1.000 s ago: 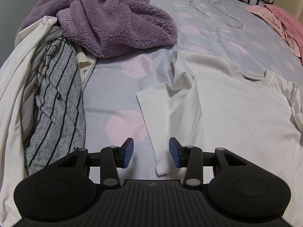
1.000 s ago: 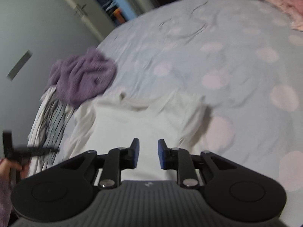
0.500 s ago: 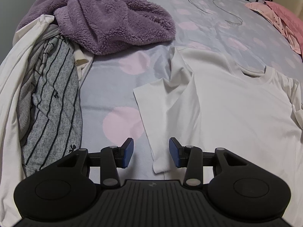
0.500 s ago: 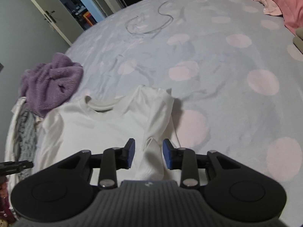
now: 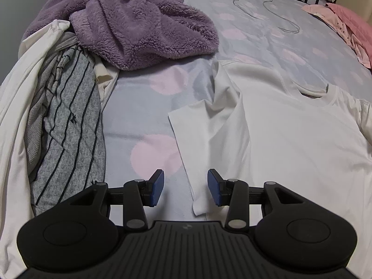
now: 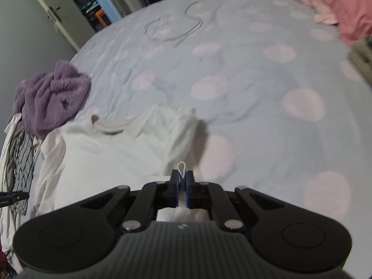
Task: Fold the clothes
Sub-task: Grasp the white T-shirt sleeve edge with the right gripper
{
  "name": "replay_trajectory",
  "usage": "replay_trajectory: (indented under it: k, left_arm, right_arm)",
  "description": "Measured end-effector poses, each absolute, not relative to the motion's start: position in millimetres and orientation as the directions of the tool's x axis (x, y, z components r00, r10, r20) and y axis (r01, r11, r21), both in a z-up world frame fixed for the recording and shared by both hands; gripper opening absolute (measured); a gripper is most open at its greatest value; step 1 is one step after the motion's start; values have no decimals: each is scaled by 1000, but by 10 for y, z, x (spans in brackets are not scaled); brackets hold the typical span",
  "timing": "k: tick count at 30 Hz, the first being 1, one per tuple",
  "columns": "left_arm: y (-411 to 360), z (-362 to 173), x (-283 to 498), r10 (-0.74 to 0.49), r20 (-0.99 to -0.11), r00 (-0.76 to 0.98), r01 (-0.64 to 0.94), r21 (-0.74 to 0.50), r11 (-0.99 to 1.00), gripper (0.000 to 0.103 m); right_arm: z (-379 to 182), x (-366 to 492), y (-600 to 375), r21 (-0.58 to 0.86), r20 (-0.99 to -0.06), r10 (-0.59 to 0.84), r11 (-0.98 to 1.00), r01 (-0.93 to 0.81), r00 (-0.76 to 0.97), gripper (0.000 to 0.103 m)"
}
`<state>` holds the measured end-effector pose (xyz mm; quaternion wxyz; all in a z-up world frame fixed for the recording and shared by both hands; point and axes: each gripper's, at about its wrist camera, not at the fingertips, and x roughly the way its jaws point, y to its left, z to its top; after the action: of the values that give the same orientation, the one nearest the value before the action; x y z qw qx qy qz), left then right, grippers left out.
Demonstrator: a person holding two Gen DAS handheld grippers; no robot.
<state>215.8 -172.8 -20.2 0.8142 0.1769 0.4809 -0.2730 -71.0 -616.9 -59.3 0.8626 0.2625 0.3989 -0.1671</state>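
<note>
A white T-shirt [image 5: 290,125] lies spread on the bed, neck away from me; it also shows in the right wrist view [image 6: 111,148]. Its left sleeve [image 5: 209,130] is folded and rumpled. My left gripper [image 5: 185,187] is open just above the bed, with the sleeve's lower edge between its blue pads. My right gripper [image 6: 182,186] is shut on the T-shirt's right sleeve [image 6: 181,139], and a fold of white cloth sticks out past the pads.
A purple fleece [image 5: 139,25] and a grey striped garment [image 5: 67,125] lie piled at the left. A thin cable [image 5: 274,14] lies on the spotted bed sheet [image 5: 139,107] beyond. Pink clothes [image 5: 348,28] lie at the far right.
My right gripper has moved down to the shirt's right sleeve and shut on it. My left gripper has crept forward along the left sleeve's edge and stays open.
</note>
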Motion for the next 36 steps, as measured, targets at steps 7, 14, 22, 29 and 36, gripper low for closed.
replay_trajectory:
  k: [7, 14, 22, 29, 36]
  left_arm:
    - [-1754, -156, 2072, -285, -874, 394, 629, 30, 777, 39]
    - [-1759, -154, 2051, -282, -874, 397, 630, 35, 776, 39]
    - [-1745, -174, 2086, -274, -876, 397, 624, 38, 780, 39]
    - [-1732, -146, 2064, -283, -874, 396, 631, 35, 775, 39]
    - [-1733, -162, 2037, -271, -878, 394, 627, 41, 778, 39]
  right_arm:
    - [-410, -1210, -6665, 246, -763, -286, 700, 670, 579, 4]
    - [-556, -1463, -7028, 201, -766, -417, 568, 798, 490, 2]
    - [-650, -1491, -7069, 113, -782, -475, 528, 842, 403, 10]
    - [-703, -1638, -6932, 242, -824, -318, 551, 799, 469, 27]
    - [-943, -1723, -6726, 338, -872, -123, 550, 764, 474, 32]
